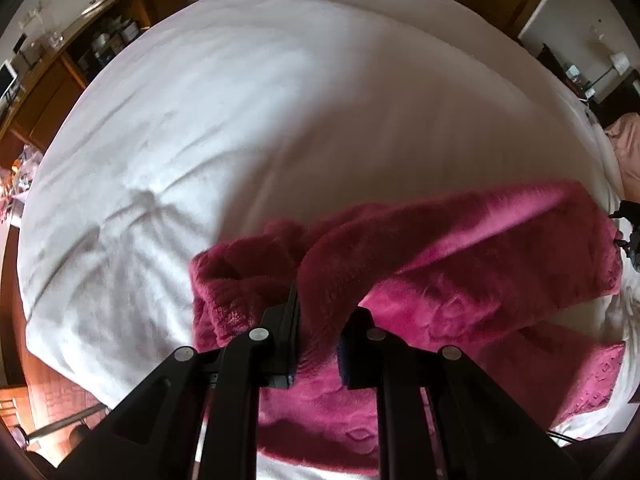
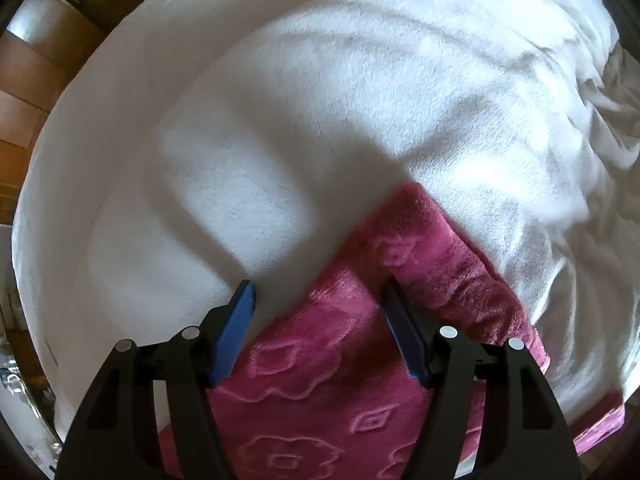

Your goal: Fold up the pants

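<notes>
Left gripper (image 1: 318, 312) clamped on a bunched fold of the pink fleece pants (image 1: 460, 256) — jaws narrow, plush fabric pinched between them and draped over the near side of the fingers (image 1: 290, 320). Pants spread on the white bedcover (image 1: 240, 128), near edge of the bed, running from the pinched fold out to the right, one leg lying flat with an embossed flower pattern, a second layer showing beneath it nearer the camera. Right gripper (image 2: 320, 300) held above the pants (image 2: 320, 380), pointing down, jaws standing wide — blue pads (image 2: 236, 328) clear of the fabric, nothing gripped. Left pad over bare white bedcover (image 2: 280, 120), right pad over the pink cloth. Corner of the pants just beyond the right gripper's tips, pointing toward the far side. Bedcover creased, more heavily at far right. Wooden cabinets (image 1: 60, 80) with cluttered shelves beyond the bed at far left in the left wrist view; wooden floor (image 2: 28, 80) at left in the right wrist view.
</notes>
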